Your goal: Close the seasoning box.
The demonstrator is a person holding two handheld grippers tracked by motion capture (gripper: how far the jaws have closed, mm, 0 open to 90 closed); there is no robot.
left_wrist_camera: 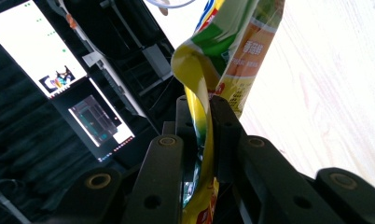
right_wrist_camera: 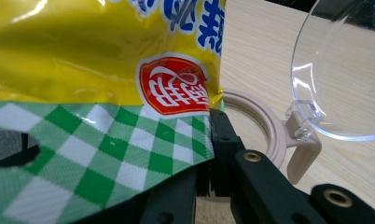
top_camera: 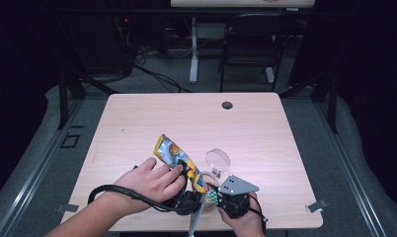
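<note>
A yellow snack bag (top_camera: 173, 154) with a green-checked end is held over the front of the wooden table (top_camera: 265, 123). My left gripper (top_camera: 188, 174) is shut on the bag's folded side edge; the left gripper view has the bag (left_wrist_camera: 232, 56) pinched between the gripper's (left_wrist_camera: 202, 106) black jaws. My right gripper (top_camera: 212, 195), under its grey plate, is shut on the checked bottom corner; in the right gripper view the bag (right_wrist_camera: 106, 56) covers the left jaw of the gripper (right_wrist_camera: 207, 140).
A small beige-rimmed jar (top_camera: 209, 176) stands just behind the bag, its clear hinged lid (top_camera: 218, 160) swung open; the rim (right_wrist_camera: 265, 126) and the lid (right_wrist_camera: 344, 70) are close to my right jaws. A cable hole (top_camera: 227, 105) is at the far edge. A chair (top_camera: 251, 44) stands beyond the table.
</note>
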